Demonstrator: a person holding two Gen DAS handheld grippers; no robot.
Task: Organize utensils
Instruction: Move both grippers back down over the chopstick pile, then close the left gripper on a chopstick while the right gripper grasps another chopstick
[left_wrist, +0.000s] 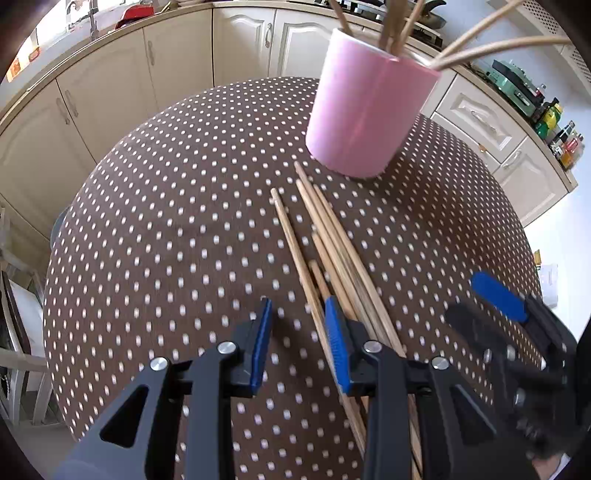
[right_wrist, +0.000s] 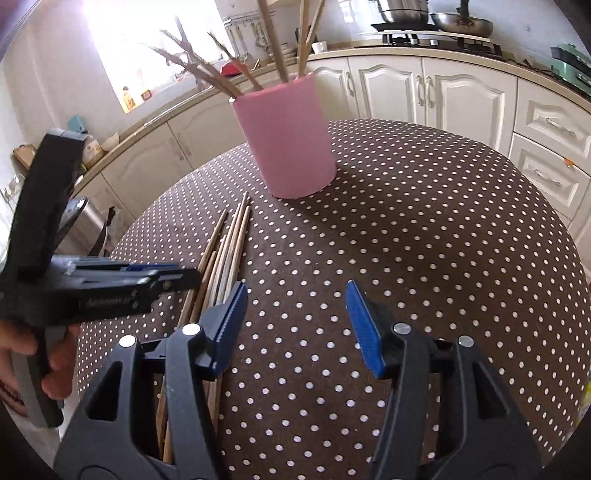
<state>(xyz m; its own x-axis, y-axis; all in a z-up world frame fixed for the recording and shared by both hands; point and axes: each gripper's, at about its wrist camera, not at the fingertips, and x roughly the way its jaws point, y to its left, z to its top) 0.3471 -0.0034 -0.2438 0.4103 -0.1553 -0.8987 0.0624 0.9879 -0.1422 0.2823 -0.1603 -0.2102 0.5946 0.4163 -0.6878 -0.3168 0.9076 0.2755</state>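
My left tool (left_wrist: 297, 332) hangs open, straddling one of the loose chopsticks (left_wrist: 332, 251) on the dotted bench (left_wrist: 166, 221). My right tool (right_wrist: 295, 321) gapes wide, holding nothing. The pink holder (left_wrist: 365, 110) stands just beyond the pile.

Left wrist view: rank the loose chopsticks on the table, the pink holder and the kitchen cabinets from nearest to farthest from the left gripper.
1. Loose chopsticks: on the dotted tablecloth, running under the left gripper, toward its right finger.
2. Pink holder: upright, ahead and to the right, past the chopstick tips.
3. Kitchen cabinets: beyond the table's far edge.
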